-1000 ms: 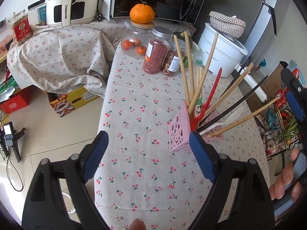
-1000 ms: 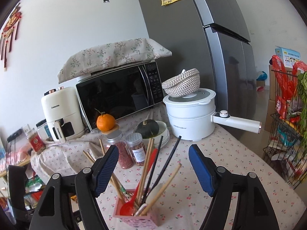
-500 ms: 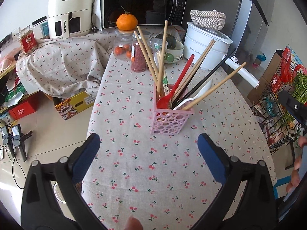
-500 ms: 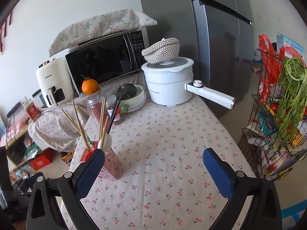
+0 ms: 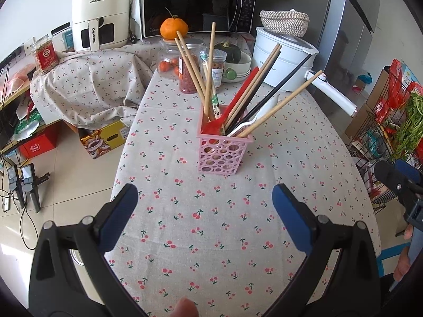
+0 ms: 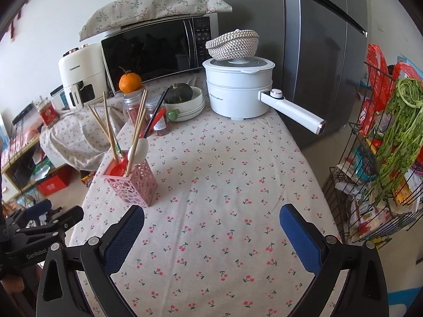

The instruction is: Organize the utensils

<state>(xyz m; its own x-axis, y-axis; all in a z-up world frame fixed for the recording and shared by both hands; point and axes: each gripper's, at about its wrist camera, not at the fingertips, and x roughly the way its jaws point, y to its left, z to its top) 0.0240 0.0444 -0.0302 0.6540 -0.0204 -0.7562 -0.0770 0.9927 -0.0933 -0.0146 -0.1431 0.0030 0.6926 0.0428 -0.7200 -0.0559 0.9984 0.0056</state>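
- Left wrist view: my left fingers [image 5: 205,203] are spread wide over the cherry-print desk [image 5: 211,237] with nothing between them; a second ago they stood narrower and right up against the pink holder [image 5: 223,149], and now the holder stands well ahead of them
- The holder sits upright near the middle of the desk, with the wooden chopsticks [image 5: 195,66], black chopsticks [image 5: 275,89], red spoon [image 5: 235,105] and white spoon [image 5: 248,126] all standing in it, leaning out at different angles
- Right wrist view: my right fingers [image 6: 211,223] are also wide apart and empty, over bare cloth; a second ago they framed the holder closely, and now it lies off to their left, just beyond the left fingertip [image 6: 127,231]
- In the same view my left gripper shows at the lower-left edge, clear of the holder
- So both sets of fingers have opened and drawn back from the holder in the last second, and nothing is carried away with them
- I see no loose utensil on the desk in either view, so I judge the sorting done or nearly so; the pull-back reads as letting go after the last placement
- The jars [image 5: 189,68], the white pot [image 5: 283,60] and the orange [image 5: 174,27] at the far end look untouched
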